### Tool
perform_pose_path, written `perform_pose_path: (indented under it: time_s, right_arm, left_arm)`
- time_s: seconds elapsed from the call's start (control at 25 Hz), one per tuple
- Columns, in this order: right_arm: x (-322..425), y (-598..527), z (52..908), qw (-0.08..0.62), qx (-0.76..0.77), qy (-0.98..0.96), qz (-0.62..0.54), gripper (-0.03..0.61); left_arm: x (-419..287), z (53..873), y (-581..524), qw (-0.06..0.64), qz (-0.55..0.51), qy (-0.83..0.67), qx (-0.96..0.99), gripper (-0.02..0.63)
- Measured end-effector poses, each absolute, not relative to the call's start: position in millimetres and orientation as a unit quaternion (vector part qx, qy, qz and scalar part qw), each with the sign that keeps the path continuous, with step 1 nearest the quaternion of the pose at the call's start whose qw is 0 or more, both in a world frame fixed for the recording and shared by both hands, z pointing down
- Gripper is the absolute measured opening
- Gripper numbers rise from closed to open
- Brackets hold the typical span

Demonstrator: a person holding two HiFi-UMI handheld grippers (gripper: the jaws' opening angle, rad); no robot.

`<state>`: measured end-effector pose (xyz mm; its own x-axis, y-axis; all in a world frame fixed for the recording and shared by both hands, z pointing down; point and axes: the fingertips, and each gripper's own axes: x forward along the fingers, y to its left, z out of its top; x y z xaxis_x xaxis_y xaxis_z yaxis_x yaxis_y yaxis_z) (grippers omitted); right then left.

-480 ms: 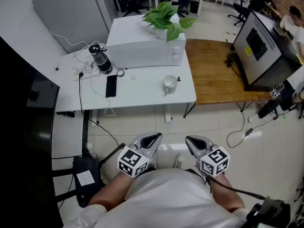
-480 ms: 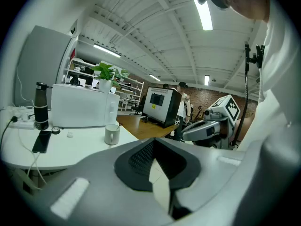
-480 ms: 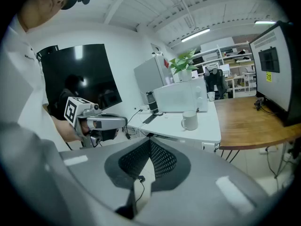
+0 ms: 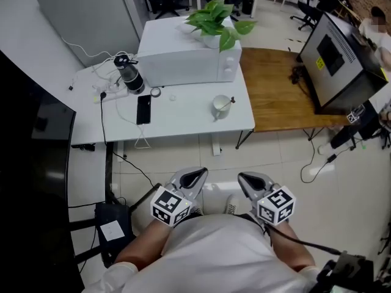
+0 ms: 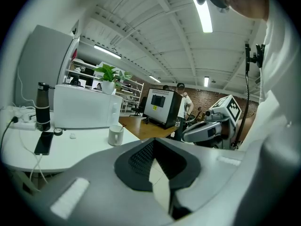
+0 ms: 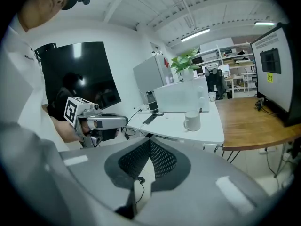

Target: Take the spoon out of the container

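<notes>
Your left gripper (image 4: 195,176) and right gripper (image 4: 249,179) have jaws pressed together, empty; the cup (image 4: 220,107) with the spoon (image 4: 229,102) stands far ahead of them.

Most of the spoon (image 4: 228,104) is hidden inside the cup (image 4: 219,108).

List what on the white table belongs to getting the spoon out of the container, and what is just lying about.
For the job:
white ceramic mug
thin-handled spoon standing in it
left gripper and right gripper, both shut, empty, off the table

Lying about:
white box-shaped microwave oven
green leafy potted plant on top of it
flat black phone
dark cylindrical bottle
white power strip
</notes>
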<state>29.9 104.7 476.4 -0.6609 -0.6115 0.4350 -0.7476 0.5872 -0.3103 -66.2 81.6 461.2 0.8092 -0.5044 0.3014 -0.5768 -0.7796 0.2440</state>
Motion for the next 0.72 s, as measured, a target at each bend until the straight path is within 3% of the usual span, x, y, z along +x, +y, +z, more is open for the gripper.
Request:
perform_pose_path:
  time_s: [0.72]
  right_arm:
    - [-27,55,476,0.149,0.412,-0.868,0.232,0.006]
  left_arm:
    - [-124,468,36,0.179,0.096,-0.272,0.941,0.003]
